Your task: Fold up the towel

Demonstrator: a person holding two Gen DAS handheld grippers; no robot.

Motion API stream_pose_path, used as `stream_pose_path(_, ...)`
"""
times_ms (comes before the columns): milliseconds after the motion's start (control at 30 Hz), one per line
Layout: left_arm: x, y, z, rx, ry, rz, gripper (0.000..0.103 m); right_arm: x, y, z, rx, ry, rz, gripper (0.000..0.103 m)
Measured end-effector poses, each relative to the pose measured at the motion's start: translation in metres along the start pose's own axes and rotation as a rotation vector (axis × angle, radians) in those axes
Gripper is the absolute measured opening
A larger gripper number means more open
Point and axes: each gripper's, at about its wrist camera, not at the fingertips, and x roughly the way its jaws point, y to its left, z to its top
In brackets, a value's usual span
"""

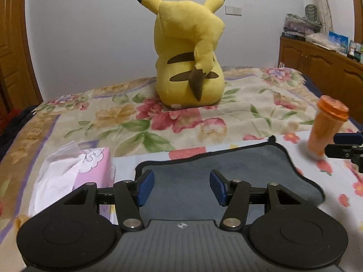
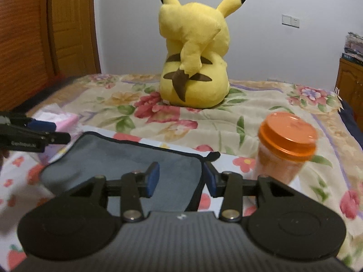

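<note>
Towel (image 2: 127, 163) lies flat between tissue box (image 1: 90, 170) and orange cup (image 2: 283, 145).

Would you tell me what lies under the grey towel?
The grey towel lies flat on a pale floral sheet spread over the flowered bedspread. Anything directly beneath it is covered.

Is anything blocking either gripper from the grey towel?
Nothing visible. The towel lies flat and bare ahead of the open left gripper and right gripper. The tissue box and orange cup sit off its sides.
</note>
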Motion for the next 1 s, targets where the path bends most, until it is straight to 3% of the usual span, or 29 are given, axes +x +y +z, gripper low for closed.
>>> stream_pose_path(400,-0.075,-0.014,-0.001,0.036,-0.017,-0.012,0.064,-0.070,0.009,0.002,-0.006,-0.041,-0.014,0.045)
stream_pose_path(533,-0.100,-0.017,-0.004,0.024,-0.040,-0.010,0.076,-0.086,0.013,0.002,0.000,-0.051,-0.015,0.045)
stream_pose_path(1000,-0.171,-0.021,-0.021,-0.037,-0.061,0.019,0.098,-0.138,0.035,-0.004,-0.002,-0.081,-0.020,0.052)
